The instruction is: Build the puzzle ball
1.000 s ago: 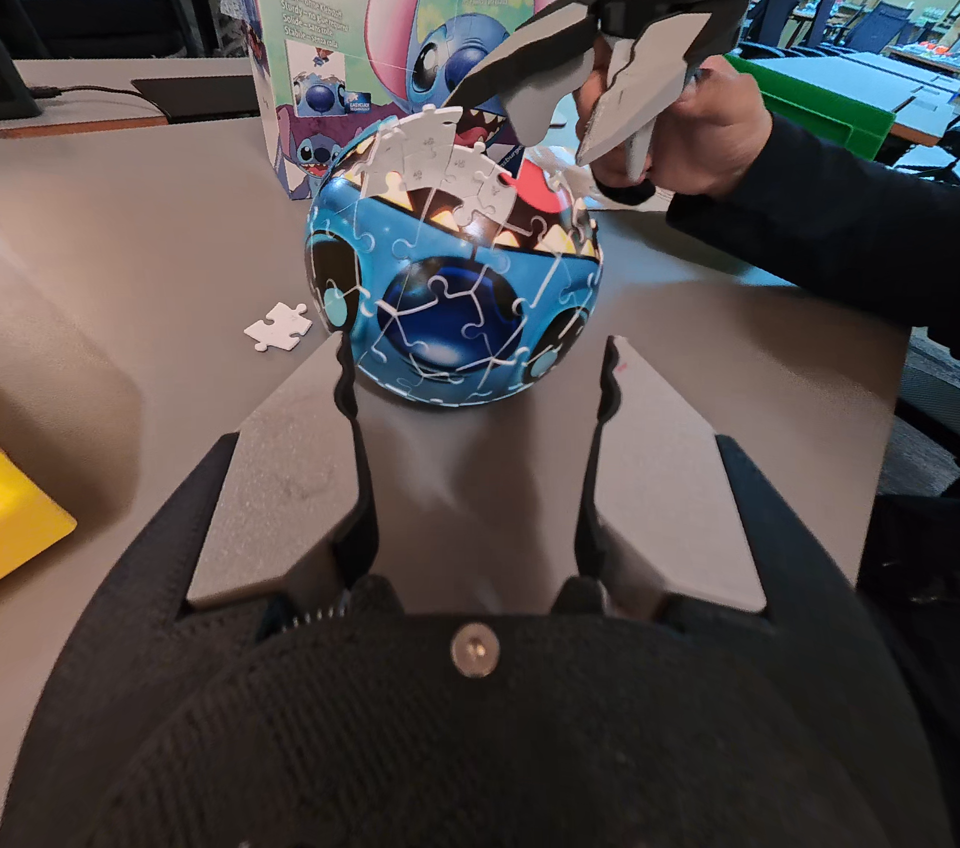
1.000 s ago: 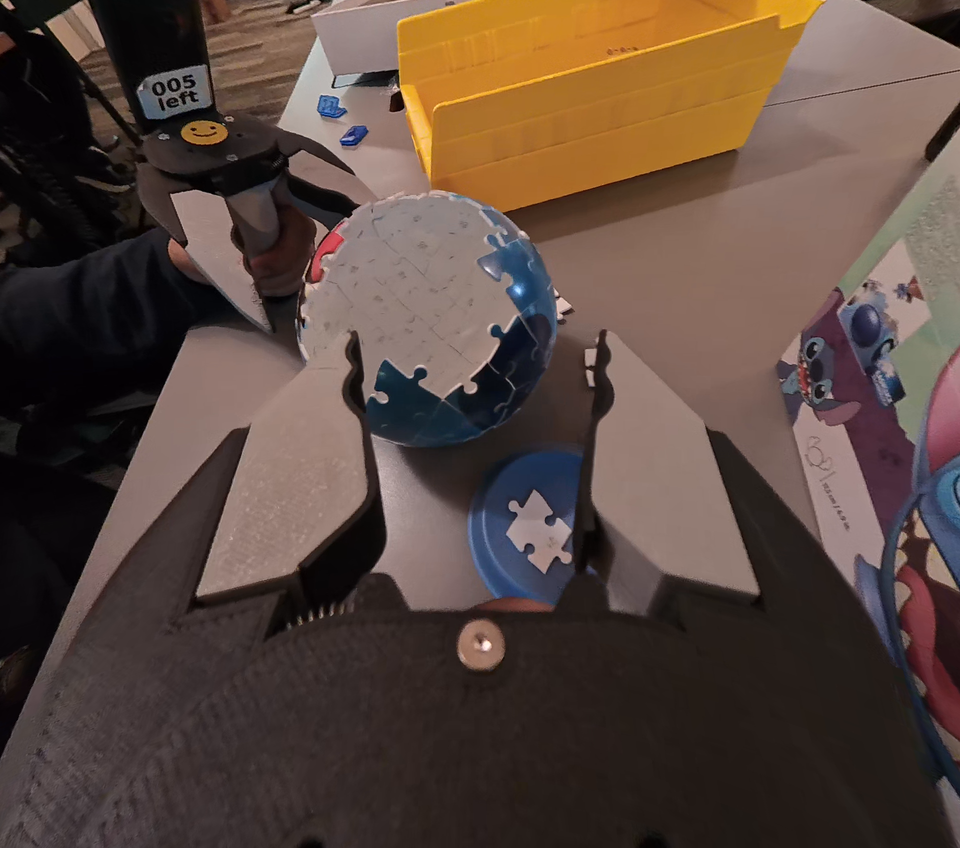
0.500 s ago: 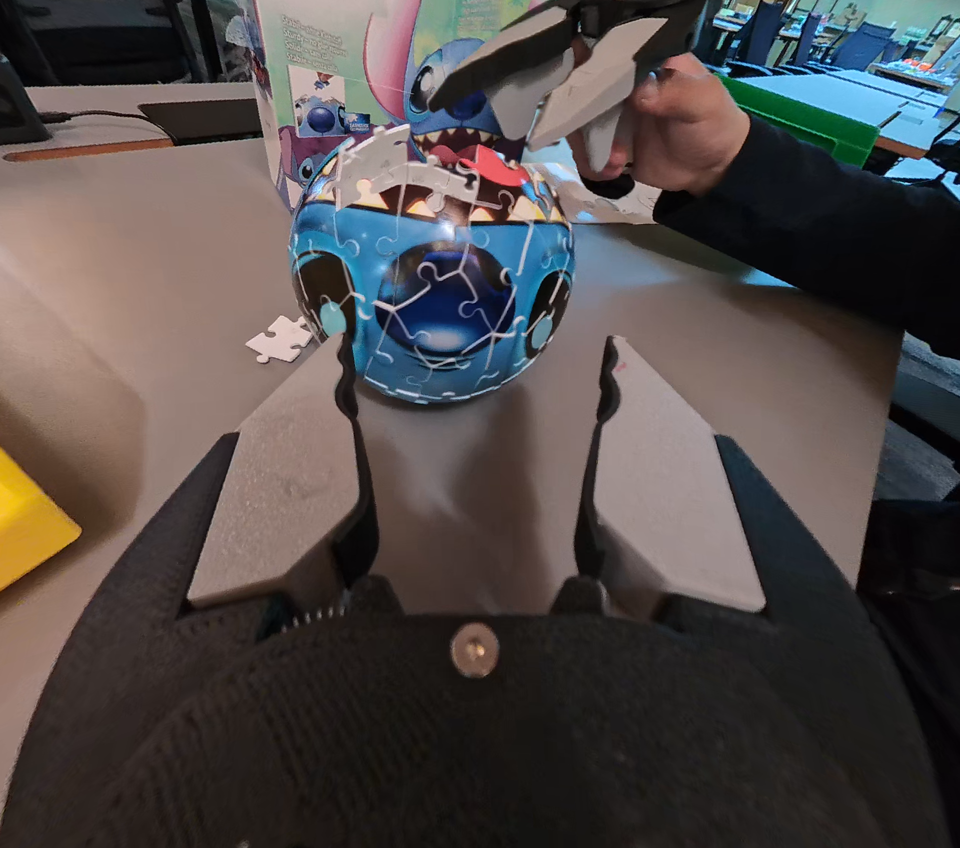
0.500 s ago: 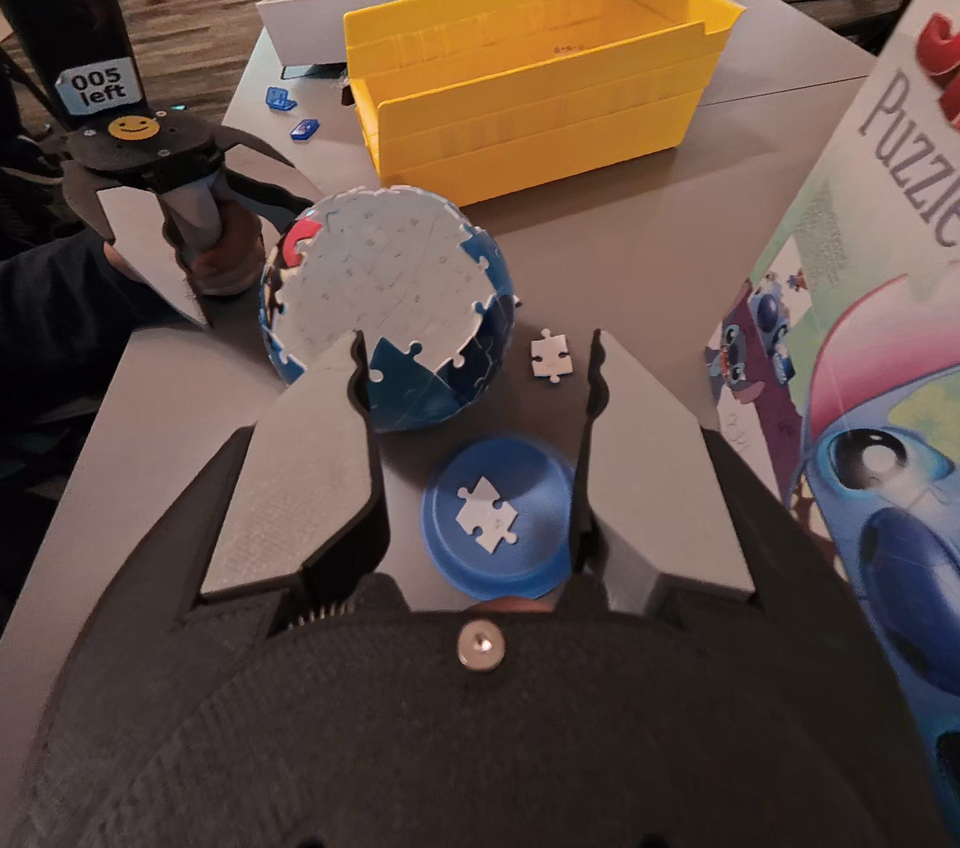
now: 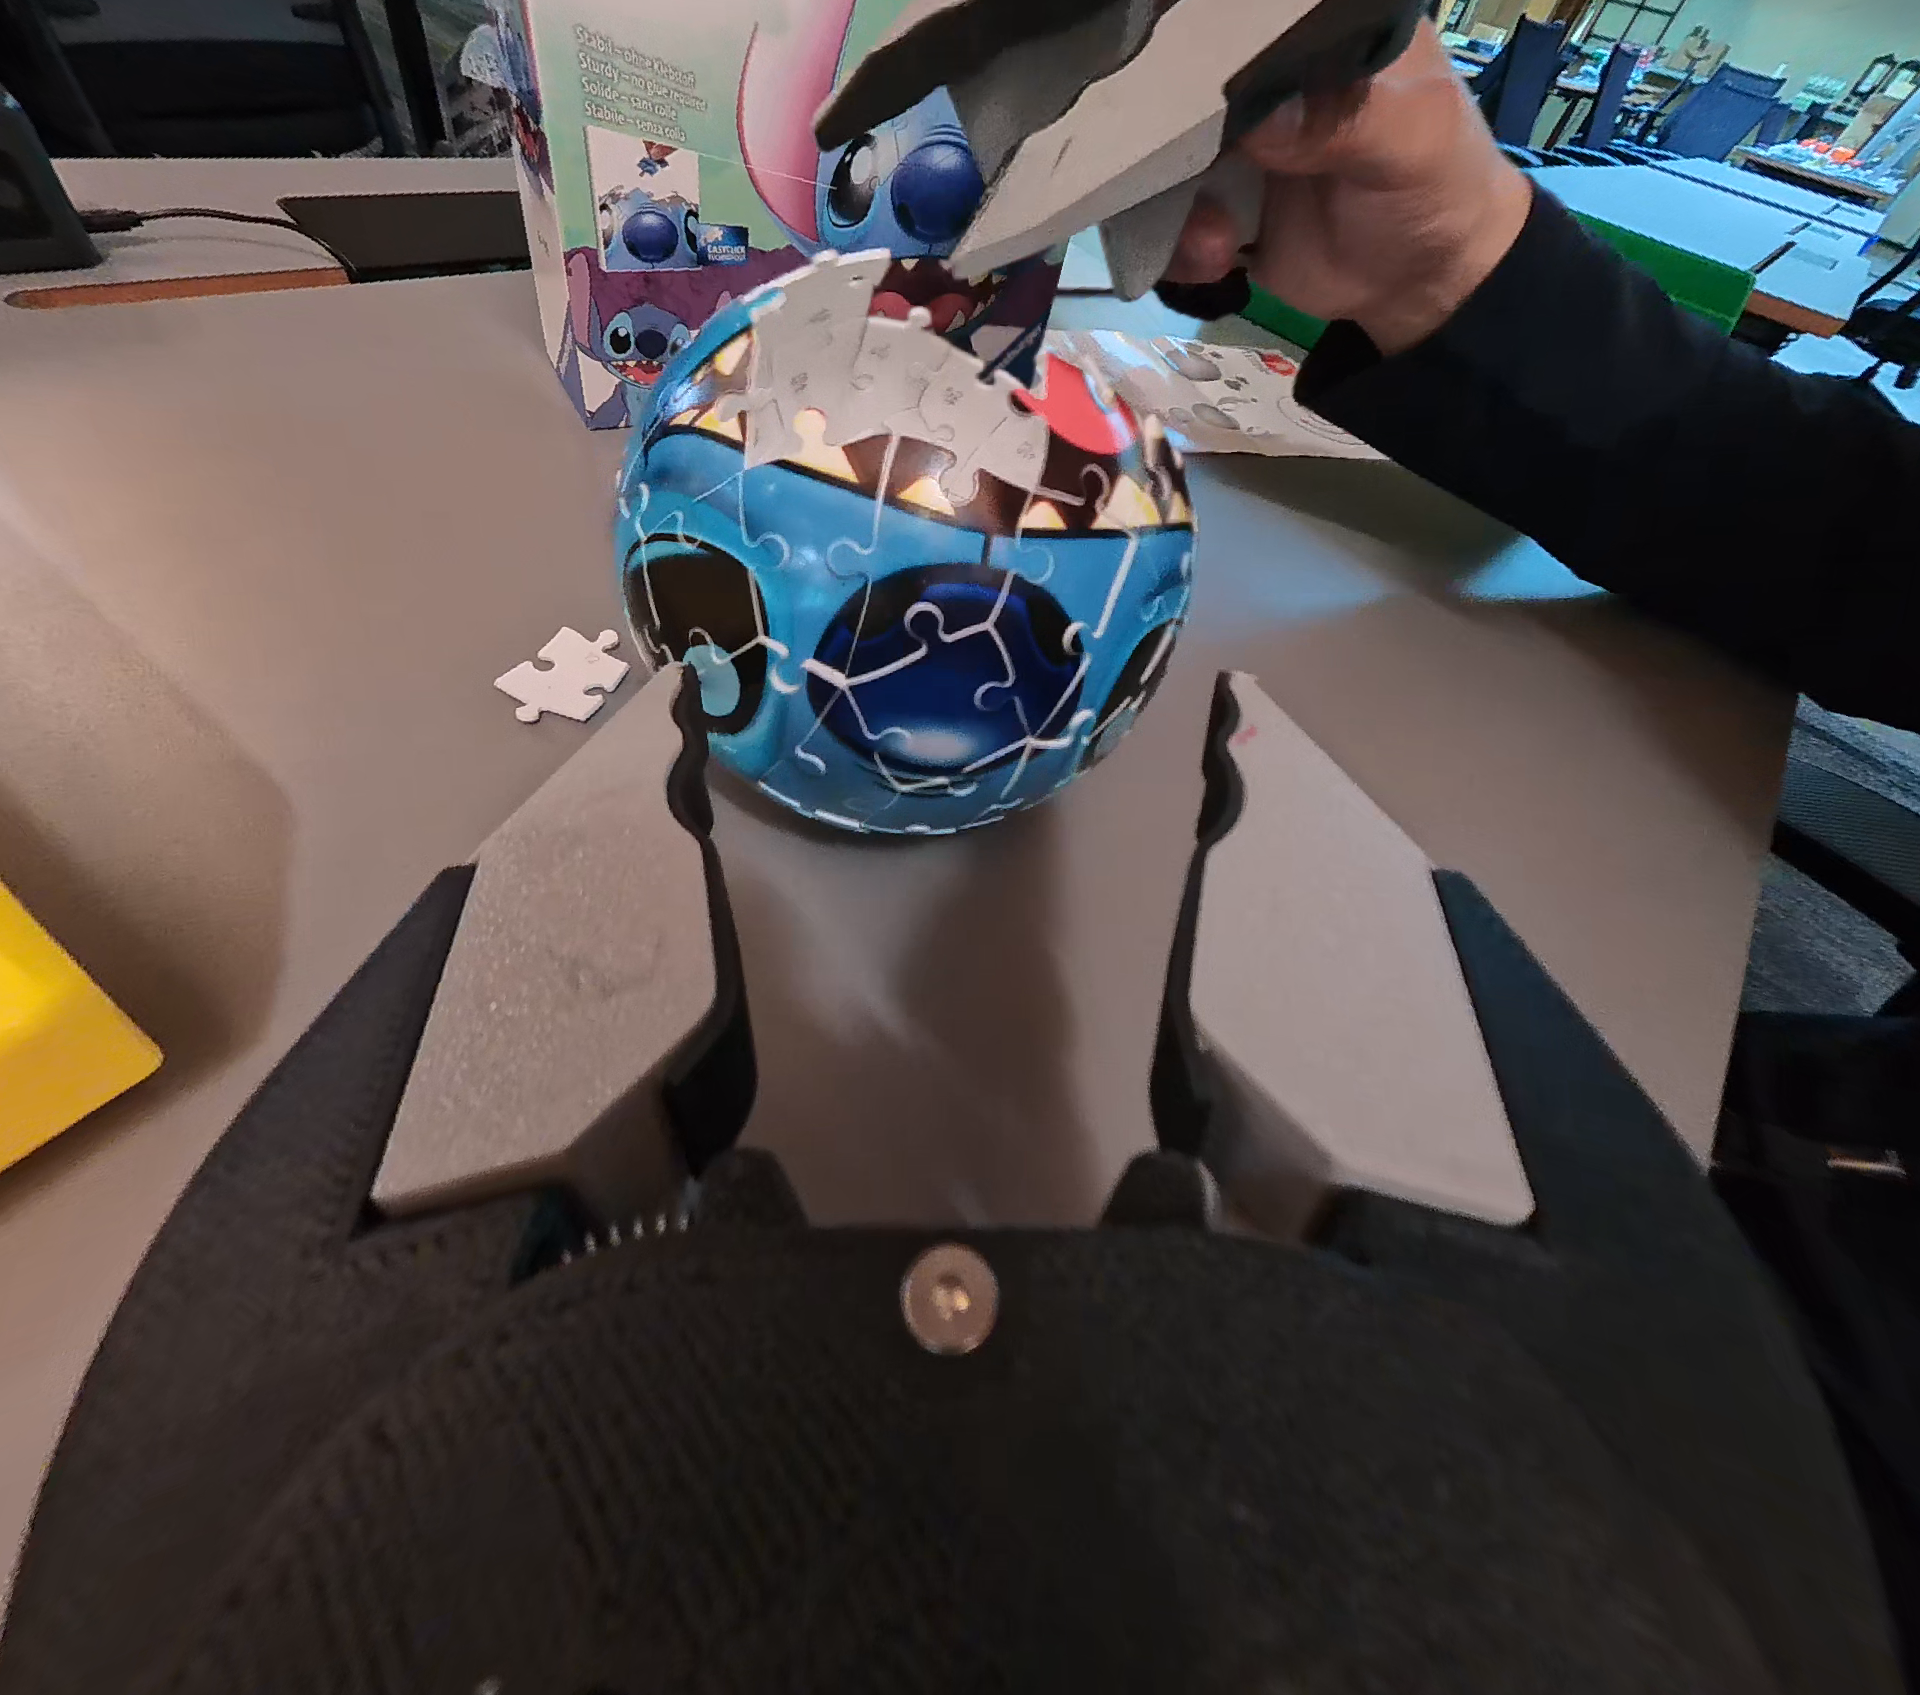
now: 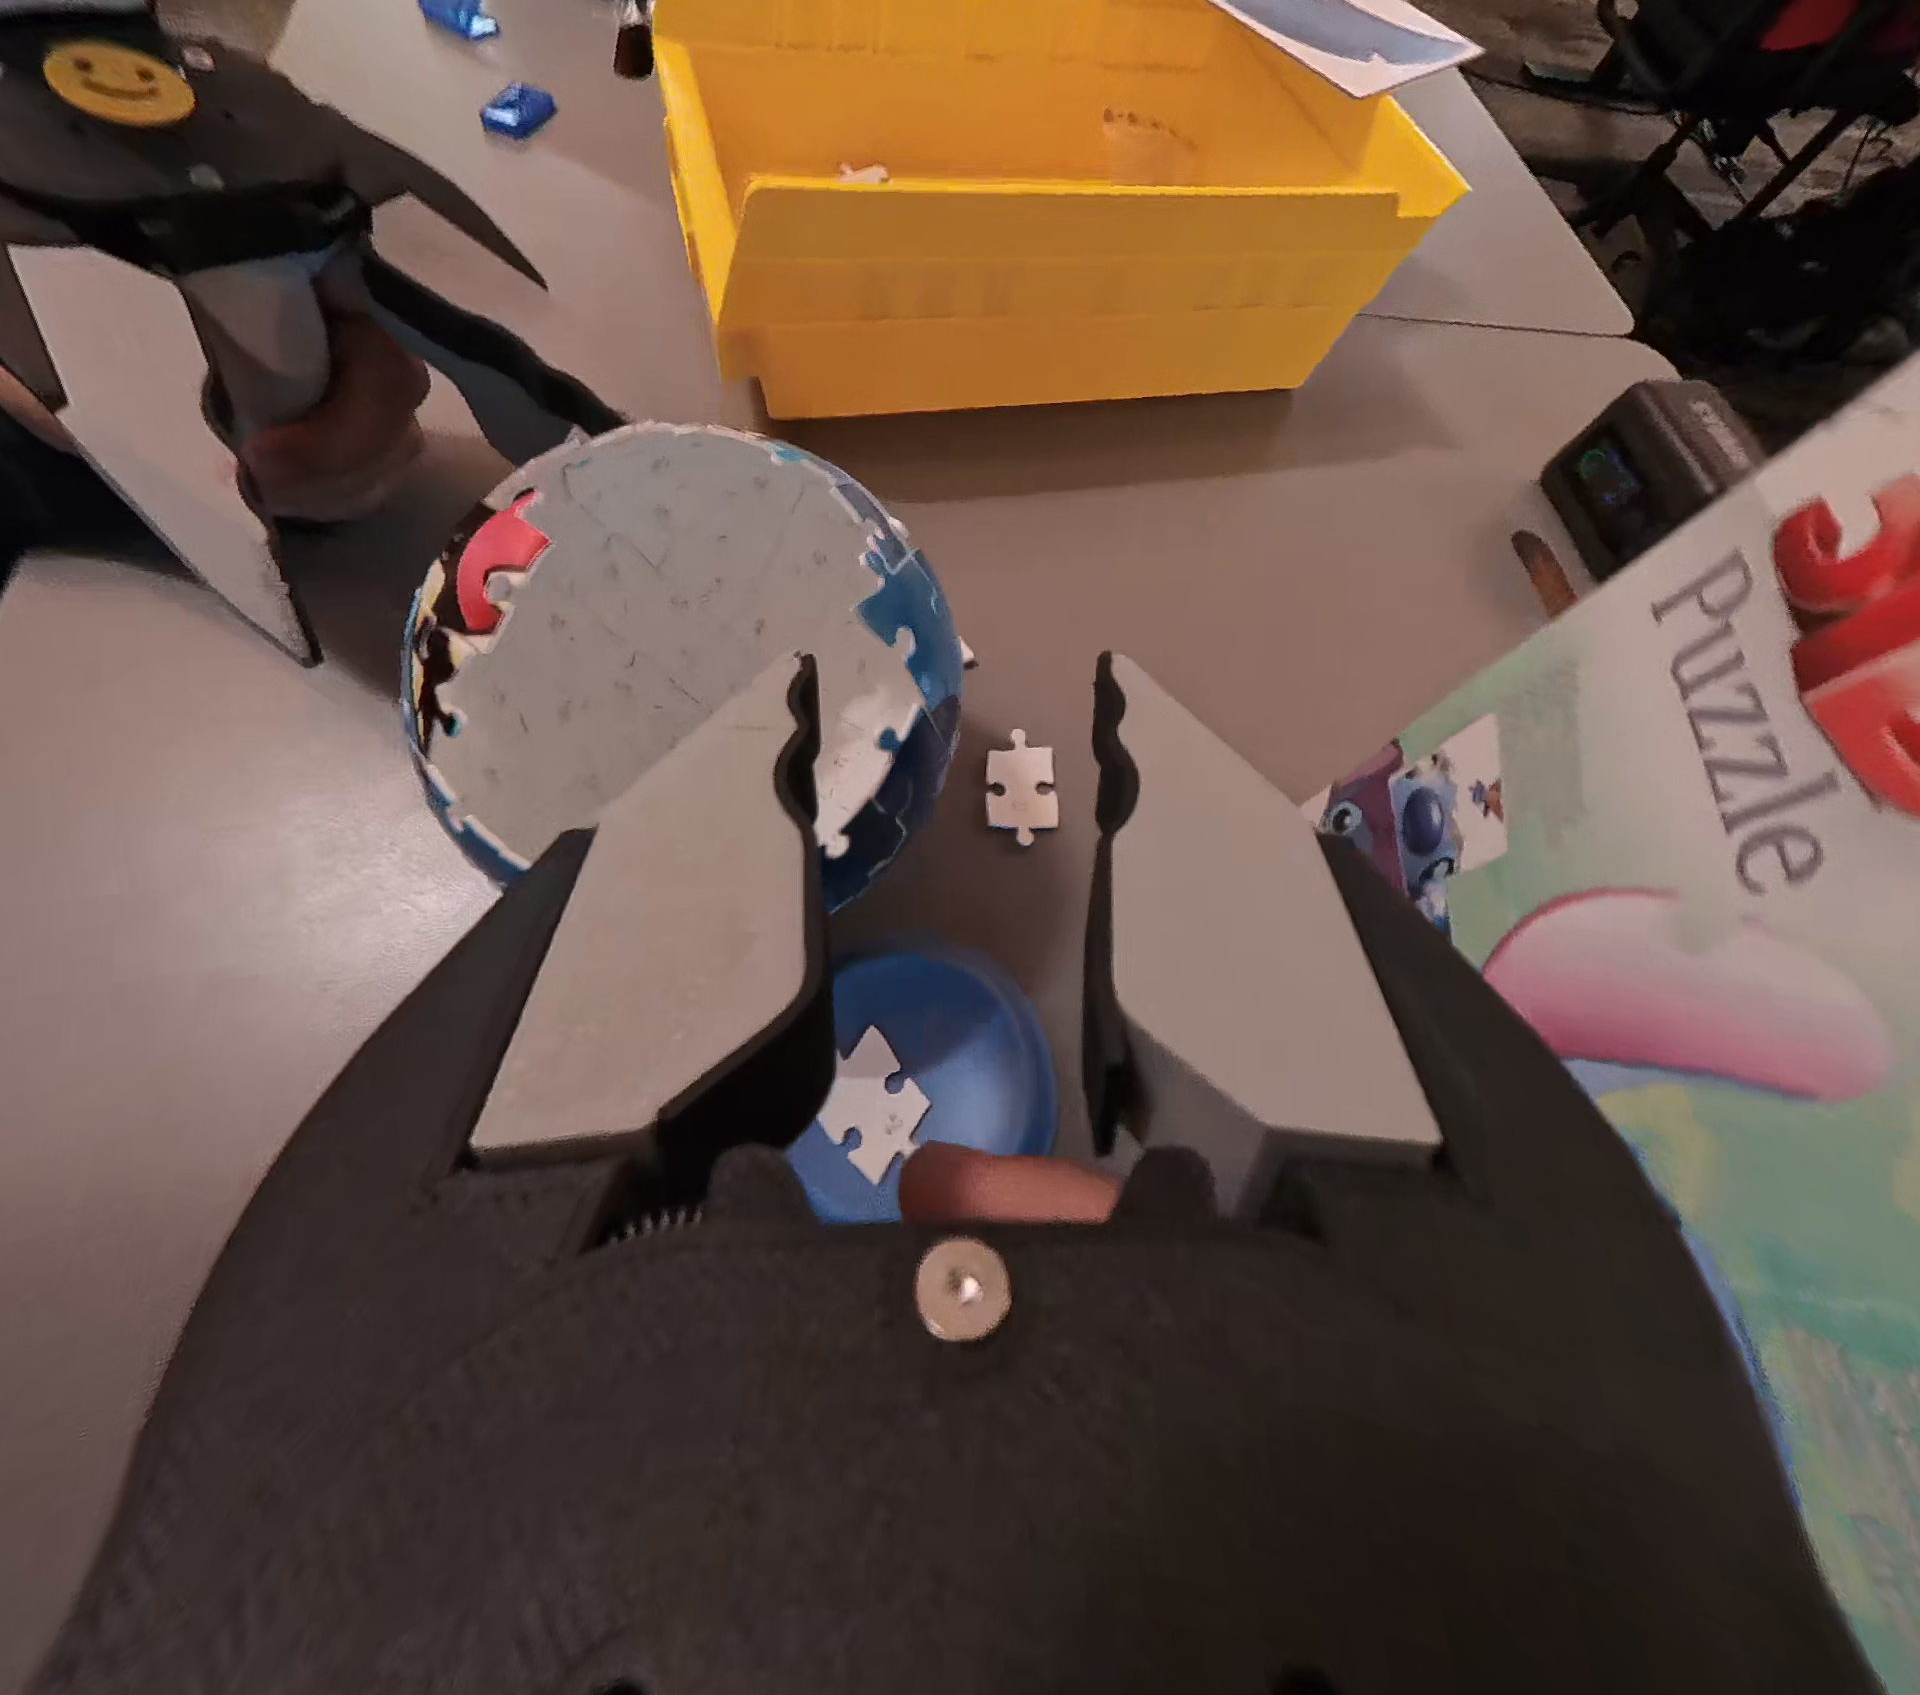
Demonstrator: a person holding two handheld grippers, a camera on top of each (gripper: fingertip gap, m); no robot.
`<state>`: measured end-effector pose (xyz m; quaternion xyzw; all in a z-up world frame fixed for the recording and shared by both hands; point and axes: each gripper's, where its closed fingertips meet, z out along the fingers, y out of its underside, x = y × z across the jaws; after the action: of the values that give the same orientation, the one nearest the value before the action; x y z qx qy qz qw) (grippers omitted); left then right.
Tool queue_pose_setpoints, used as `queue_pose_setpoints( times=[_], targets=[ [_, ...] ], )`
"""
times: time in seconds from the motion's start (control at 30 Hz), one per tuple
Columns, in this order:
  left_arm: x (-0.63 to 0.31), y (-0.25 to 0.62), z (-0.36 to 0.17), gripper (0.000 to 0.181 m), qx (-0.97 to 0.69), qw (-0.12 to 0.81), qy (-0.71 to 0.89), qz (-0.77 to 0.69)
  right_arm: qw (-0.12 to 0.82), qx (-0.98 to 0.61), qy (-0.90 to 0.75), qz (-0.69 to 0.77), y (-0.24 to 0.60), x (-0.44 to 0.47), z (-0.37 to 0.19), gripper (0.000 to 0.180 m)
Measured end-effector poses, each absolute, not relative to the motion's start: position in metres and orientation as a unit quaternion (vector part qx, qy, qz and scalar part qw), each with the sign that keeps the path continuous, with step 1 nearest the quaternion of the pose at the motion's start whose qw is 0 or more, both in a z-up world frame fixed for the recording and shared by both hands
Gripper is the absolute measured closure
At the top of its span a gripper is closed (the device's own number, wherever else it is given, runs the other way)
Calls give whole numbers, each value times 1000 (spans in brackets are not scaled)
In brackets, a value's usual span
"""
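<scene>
The ball (image 5: 904, 596) sits mid-table (image 5: 260, 502), unfinished, its top gaping with a jagged rim of white piece backs; bare grey surface lies to its left and near side; the left gripper (image 5: 951, 741) stands just short of it, jaws spread, empty; the right gripper (image 6: 956, 741) hangs above, jaws parted, holding nothing. Two loose pieces: one (image 6: 1021, 785) beside the ball, one (image 6: 878, 1110) in a blue dish (image 6: 977, 1053). One printed box (image 5: 665, 87) stands behind; one yellow bin (image 6: 1039, 274) lies far; both grippers carry lettered tags.

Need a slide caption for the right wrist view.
Open right hand-held gripper above loose puzzle piece beside unfinished puzzle ball, yellow bin behind.
</scene>
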<state>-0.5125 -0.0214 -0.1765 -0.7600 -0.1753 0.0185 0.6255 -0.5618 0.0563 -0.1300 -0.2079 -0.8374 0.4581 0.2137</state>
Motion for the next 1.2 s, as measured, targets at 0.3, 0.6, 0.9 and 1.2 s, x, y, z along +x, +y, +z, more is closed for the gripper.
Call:
queue_pose_setpoints(
  times=[0.3, 0.6, 0.9, 1.2],
  targets=[
    [-513, -21, -177, 87, -760, 625, -176, 20, 247, -159, -867, 403, 27, -568, -134, 124],
    [-512, -21, -176, 86, -760, 626, -174, 19, 295, -135, -882, 341, 22, -575, -137, 141],
    [-514, -20, -177, 86, -761, 624, -178, 17, 271, -171, -886, 335, 27, -584, -146, 147],
    [-513, -19, -178, 86, -763, 622, -175, 19, 290, -157, -888, 321, 25, -588, -140, 145]
  ],
)
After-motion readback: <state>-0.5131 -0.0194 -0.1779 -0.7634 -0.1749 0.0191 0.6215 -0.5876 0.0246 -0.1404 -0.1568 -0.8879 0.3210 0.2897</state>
